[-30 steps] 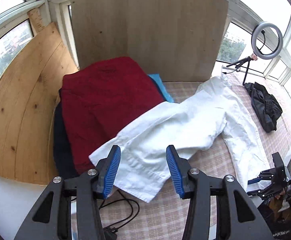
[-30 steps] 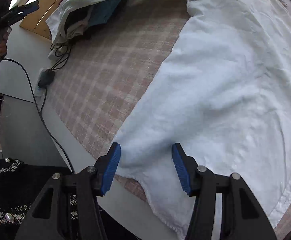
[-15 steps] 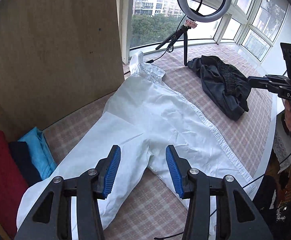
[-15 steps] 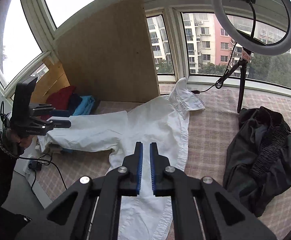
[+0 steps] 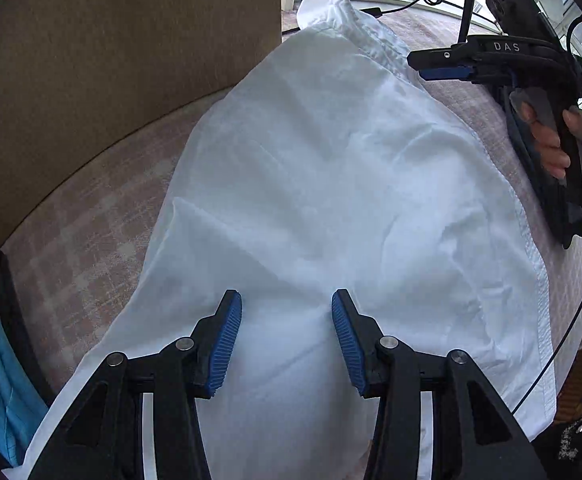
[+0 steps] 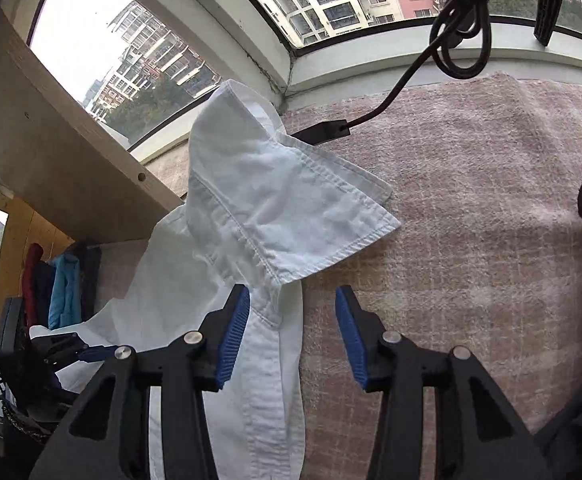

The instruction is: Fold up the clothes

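Gaping left claw [image 5: 287, 312] above white shirt [image 5: 331, 184]

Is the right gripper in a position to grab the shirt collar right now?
Probably yes. The right gripper is open and sits just short of the white shirt's collar, with nothing between them on the checked cloth. The collar's lower edge lies by its left finger, so a slight shift left should help.

There is one white shirt [image 5: 331, 200] in the middle, and two grippers, the left [image 5: 287, 320] at 6 o'clock and the right [image 5: 443, 68] at 2 o'clock. One wooden board [image 5: 131, 60] stands at 10 o'clock. In the right wrist view, one stack of four folded clothes [image 6: 61, 280] is at 9 o'clock and one black cable [image 6: 403, 84] at 1 o'clock.
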